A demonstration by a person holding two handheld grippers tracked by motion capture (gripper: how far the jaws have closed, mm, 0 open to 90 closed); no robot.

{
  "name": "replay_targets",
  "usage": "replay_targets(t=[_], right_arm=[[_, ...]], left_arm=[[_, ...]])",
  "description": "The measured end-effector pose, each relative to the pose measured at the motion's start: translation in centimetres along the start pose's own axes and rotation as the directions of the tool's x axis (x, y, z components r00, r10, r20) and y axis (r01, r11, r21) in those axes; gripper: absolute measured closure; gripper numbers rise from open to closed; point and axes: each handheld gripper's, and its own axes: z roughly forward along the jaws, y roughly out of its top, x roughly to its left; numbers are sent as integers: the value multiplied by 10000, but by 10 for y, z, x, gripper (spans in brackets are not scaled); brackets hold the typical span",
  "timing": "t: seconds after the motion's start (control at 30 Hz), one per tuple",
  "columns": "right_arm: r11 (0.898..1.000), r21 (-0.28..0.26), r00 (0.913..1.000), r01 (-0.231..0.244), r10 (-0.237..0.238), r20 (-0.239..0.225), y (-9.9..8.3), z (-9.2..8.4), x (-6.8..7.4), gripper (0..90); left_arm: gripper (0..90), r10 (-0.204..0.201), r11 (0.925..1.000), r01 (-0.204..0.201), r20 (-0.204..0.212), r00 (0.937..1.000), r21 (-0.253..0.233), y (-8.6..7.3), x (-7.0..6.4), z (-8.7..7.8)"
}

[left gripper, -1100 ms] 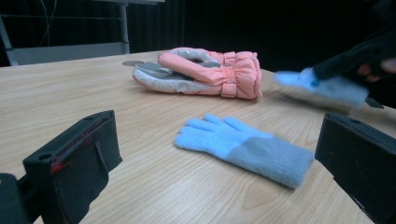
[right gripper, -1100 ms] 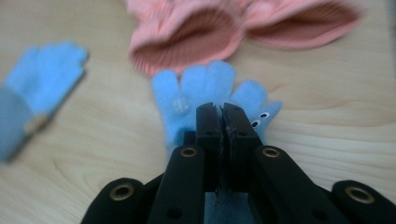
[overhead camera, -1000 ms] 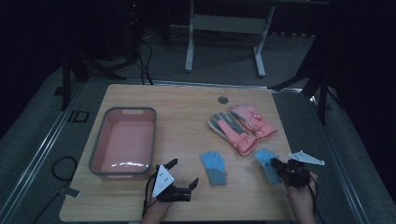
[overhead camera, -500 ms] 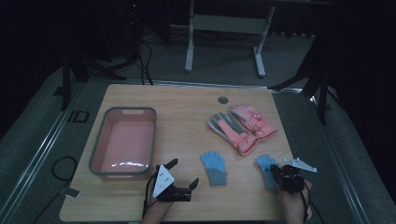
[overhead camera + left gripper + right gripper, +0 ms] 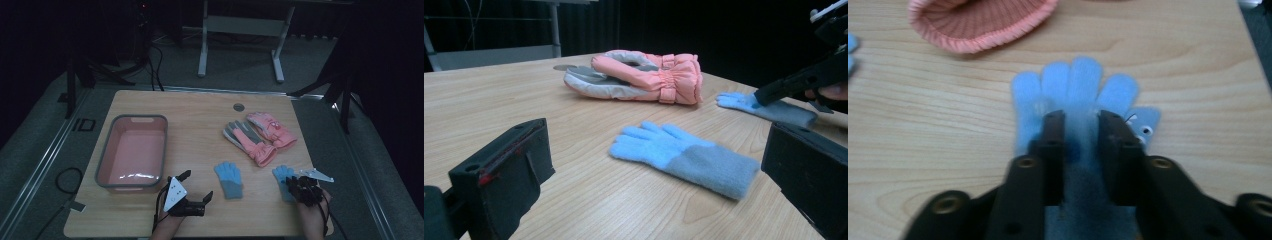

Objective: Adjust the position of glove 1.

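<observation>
**Step in hand: pick up the right-hand glove**

1. Position. The right claw point(image 5: 295, 186) sits low over the light-blue knitted glove with a grey-blue cuff point(image 5: 281, 173), which lies flat at the near right corner of the pale wooden surface point(image 5: 200, 115), fingers pointing away from the person. In the right gripper view the jaws stand over the palm, just behind the knuckles, with a strip of blue knit between them.

2. Claw state. The right claw's jaws have just been opening. They are released, a narrow gap apart, and do not appear to clamp the fabric yet. The left claw point(image 5: 196, 185) is released wide and holds nothing. It hangs above the surface between the pink plastic tub with a grey rim point(image 5: 102, 160) and the matching second blue knitted glove point(image 5: 229, 178).

3. Recommended procedure.
   - Press the jaw tips down to the knit so that both layers bunch up between them.
   - Close fully before lifting, as thin knit slips from a loose hold.
   - Keep the grip central on the palm. A hold on one finger lets the glove dangle and swing.
   - Lift straight up.

4. Caution. The pair of padded pink-and-grey winter gloves point(image 5: 257, 135) lies near, farther back; keep the claw off its ribbed cuff.
</observation>
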Motion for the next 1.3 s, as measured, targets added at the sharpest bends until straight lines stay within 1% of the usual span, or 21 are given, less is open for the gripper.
replay_targets(t=[0.07, 0.1, 0.13, 0.17, 0.2, 0.23, 0.27, 0.3, 0.37, 0.47, 0.5, 0.6, 0.63, 0.67, 0.87, 0.93, 1.07, 1.1, 1.2, 1.27, 1.3], right_arm=[[10000, -71, 9999, 14, -15, -140, 1, -3, -1, 674], [9998, -142, 9987, 146, -152, -481, 4, -6, -3, 639], [9979, -238, 9950, 602, -619, -783, 8, -11, -7, 592], [9979, -238, 9950, 602, -619, -783, 8, -11, -7, 592], [9903, -490, 9837, 1300, -1351, -1188, 11, -15, -13, 596], [9903, -490, 9837, 1300, -1351, -1188, 11, -15, -13, 596], [9778, -693, 9601, 1976, -2073, -1877, 15, -18, -21, 591], [9778, -693, 9601, 1976, -2073, -1877, 15, -18, -21, 591], [9654, -870, 9315, 2456, -2599, -2544, 19, -21, -32, 592], [9454, -1074, 8915, 3076, -3259, -3148, 23, -23, -42, 601], [9375, -1137, 8832, 3288, -3478, -3145, 24, -22, -45, 610], [9305, -1193, 8652, 3462, -3659, -3429, 23, -21, -49, 617], [9303, -1189, 8625, 3471, -3664, -3491, 22, -20, -49, 618], [9240, -1273, 8542, 3605, -3819, -3529, 19, -19, -48, 618], [9290, -1239, 8556, 3488, -3696, -3624, 9, -9, -48, 624], [9370, -1141, 8575, 3301, -3481, -3788, 3, -3, -47, 628], [9358, -794, 8590, 3434, -3471, -3762, -3, 5, -42, 631], [9337, -560, 8650, 3537, -3493, -3603, -5, 8, -40, 639], [9359, -571, 8756, 3477, -3458, -3373, -7, 7, -36, 799], [9377, -466, 8889, 3443, -3415, -3053, -6, 6, -33, 850], [9447, -410, 8989, 3252, -3223, -2968, -6, 5, -31, 860]], left_arm=[[0, -2, 10000, 2, 4, 10000, 13, 0, 0, 0], [0, -6, 10000, 6, 7, 10000, 2, 0, 0, 0], [0, -13, 10000, 13, 5, 10000, -4, 0, 0, 0], [0, -13, 10000, 13, 5, 10000, -4, 0, 0, 0], [0, -10, 10000, 10, 10, 10000, -1, 0, 0, 0], [0, -10, 10000, 10, 3, 10000, 3, 0, 0, 0], [0, -17, 10000, 17, -6, 10000, -3, 0, 0, 0], [0, -17, 10000, 17, -6, 10000, -3, 0, 0, 0], [1, -41, 10000, 41, -18, 10000, -13, 0, 0, 0], [0, -68, 10000, 68, -16, 10000, -22, 0, 1, 0], [0, -83, 10000, 83, -21, 10000, -32, 0, 1, 0], [0, -139, 9999, 139, -30, 9999, -63, 0, 1, 0], [0, -162, 9998, 162, -18, 9999, -67, 0, 1, 0], [0, -162, 9998, 162, -18, 9999, -67, 0, 1, 0], [0, -158, 9999, 158, 8, 9999, -58, 0, 1, 0], [0, -146, 9999, 146, -10, 9999, -61, 0, 1, 0], [0, -148, 9999, 148, 14, 9999, -48, 0, 1, 0], [0, -149, 9999, 149, 21, 9999, -49, 0, 1, 0], [0, -144, 9999, 144, 21, 9999, -64, 0, 1, 0], [0, -123, 9999, 123, 11, 9999, -56, 0, 1, 0], [0, -139, 9999, 139, -5, 9999, -74, 0, 1, 0]])
